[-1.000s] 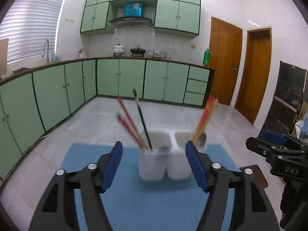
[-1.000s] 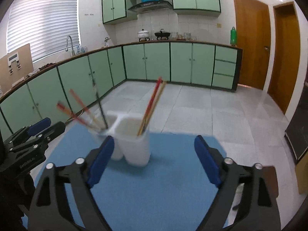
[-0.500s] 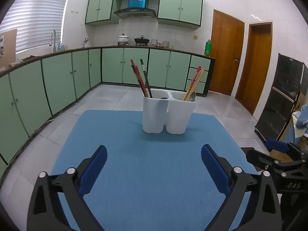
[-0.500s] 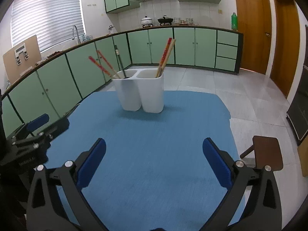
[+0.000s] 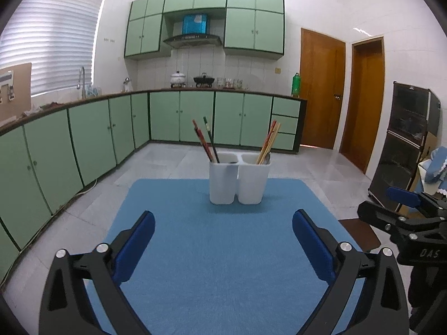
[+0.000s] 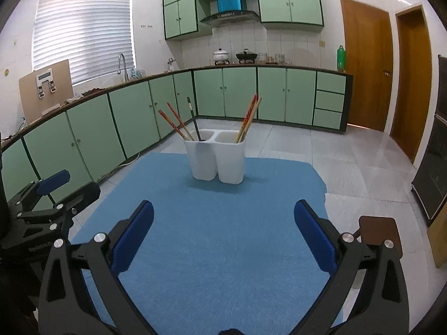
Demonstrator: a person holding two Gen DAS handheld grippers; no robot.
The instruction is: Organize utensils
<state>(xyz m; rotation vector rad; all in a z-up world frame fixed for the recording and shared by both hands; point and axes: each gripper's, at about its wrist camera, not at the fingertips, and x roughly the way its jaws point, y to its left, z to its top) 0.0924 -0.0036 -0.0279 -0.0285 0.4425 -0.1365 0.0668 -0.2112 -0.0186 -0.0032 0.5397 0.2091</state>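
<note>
Both grippers have drawn back from the white two-cup holder (image 5: pixel 239 178), jaws spread wide and empty, leaving it upright ahead at the blue tabletop's (image 5: pixel 212 251) far edge, chopsticks (image 6: pixel 178 124) leaning out, equally far from each.

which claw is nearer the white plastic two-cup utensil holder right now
Neither clearly. The left claw and right claw both hang open, well back from the white plastic two-cup utensil holder, side by side over the blue mat.
</note>
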